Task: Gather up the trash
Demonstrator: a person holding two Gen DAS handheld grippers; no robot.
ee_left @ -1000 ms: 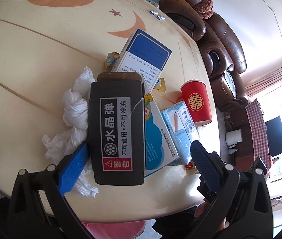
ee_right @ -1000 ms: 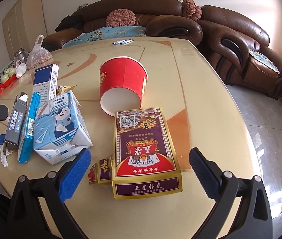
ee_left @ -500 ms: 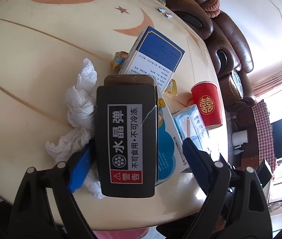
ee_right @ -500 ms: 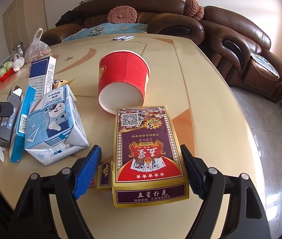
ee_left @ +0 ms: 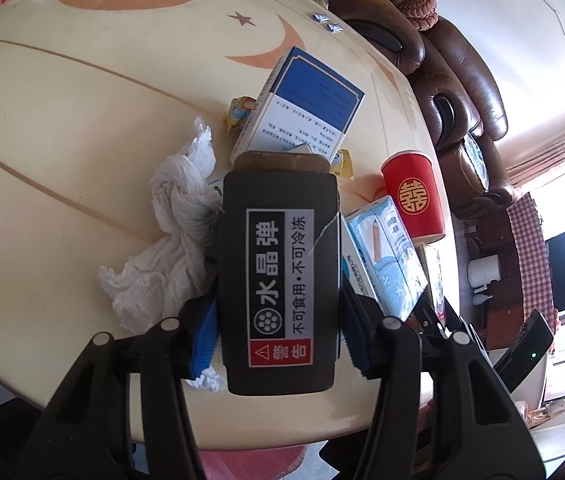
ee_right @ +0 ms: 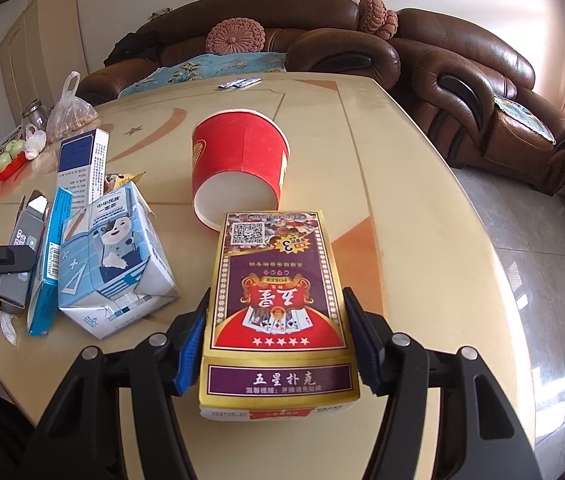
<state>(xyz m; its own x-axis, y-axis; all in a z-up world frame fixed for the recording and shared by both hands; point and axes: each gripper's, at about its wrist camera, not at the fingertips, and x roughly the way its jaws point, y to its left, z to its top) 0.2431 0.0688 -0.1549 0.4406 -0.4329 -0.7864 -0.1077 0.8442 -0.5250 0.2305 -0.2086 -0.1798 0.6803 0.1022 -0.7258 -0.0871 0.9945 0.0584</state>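
you are at the very start of the collecting: everything in view is on the table (ee_right: 422, 208), and no bin or bag for the trash shows clearly, only something pink under the table edge at the bottom of the left view. your left gripper (ee_left: 278, 328) has just been closing, and its blue pads sit against the two sides of the black box (ee_left: 278, 276) at the centre of that frame, so it looks gripped but not lifted. your right gripper (ee_right: 278, 340) has also just been closing, onto the card box (ee_right: 278, 300) at lower centre of its frame, pads at both sides. left to gather, as far as you can see: the crumpled tissue (ee_left: 170, 240) left of the black box, the blue and white box (ee_left: 302, 108) above it, the milk carton (ee_right: 118, 256) at the left of the right view, and the red paper cup (ee_right: 240, 160) lying on its side above the cards. the black box reads 水晶弹, 不可食用·不可冷冻 and 警告; the card box reads poker and 五星扑克; the cup bears a gold 囍.
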